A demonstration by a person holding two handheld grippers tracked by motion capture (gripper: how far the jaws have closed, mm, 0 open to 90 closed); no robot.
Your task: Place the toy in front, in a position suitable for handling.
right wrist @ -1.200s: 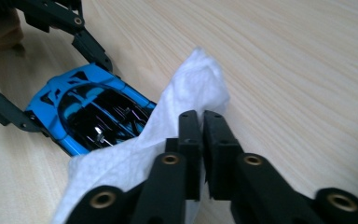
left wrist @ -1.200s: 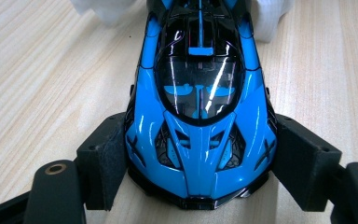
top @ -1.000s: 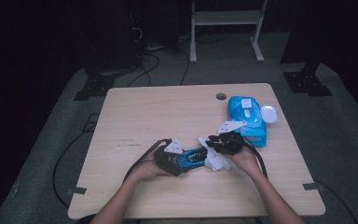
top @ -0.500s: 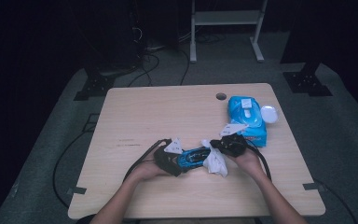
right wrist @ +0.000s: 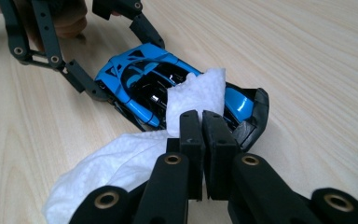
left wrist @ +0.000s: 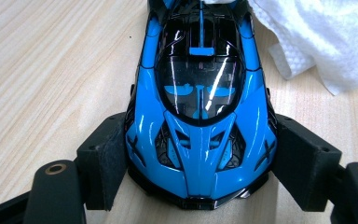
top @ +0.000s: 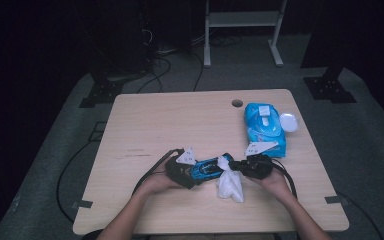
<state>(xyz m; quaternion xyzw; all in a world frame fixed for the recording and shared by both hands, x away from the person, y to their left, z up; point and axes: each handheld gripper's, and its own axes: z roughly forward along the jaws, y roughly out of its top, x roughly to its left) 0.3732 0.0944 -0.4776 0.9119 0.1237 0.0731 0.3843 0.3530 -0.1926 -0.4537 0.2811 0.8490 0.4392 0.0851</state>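
Toy car (top: 209, 168), blue with a black glazed cabin, lies on the wooden table (top: 180, 120) near the person's edge, lengthwise between the two hands. The left gripper (left wrist: 200, 163) clasps it across one end: in the left gripper view both black pads press against the car's flanks, one on each side, while the rest of the body runs away up the picture. In the high view this gripper (top: 185, 172) sits at the car's left end, with its grey three-cornered plate on top and its cable looping off towards the table's left part. The right gripper (right wrist: 201, 122) has just been closing, and its jaws now stand pinched together on a fold of white wipe (right wrist: 121, 163); a corner of the wipe stands up above the jaw tips and rests against the car's other end, and the rest lies crumpled on the table below and to the left of the jaws. From above, the wipe (top: 230, 184) hangs just beside the car, on the near side of the right gripper (top: 237, 166). Farther back on the table's right part lies a blue wipe packet (top: 264, 129) with its flap open, and a round white lid (top: 287, 121) just beside it. A small hole (top: 237, 103) sits in the tabletop near the far edge.
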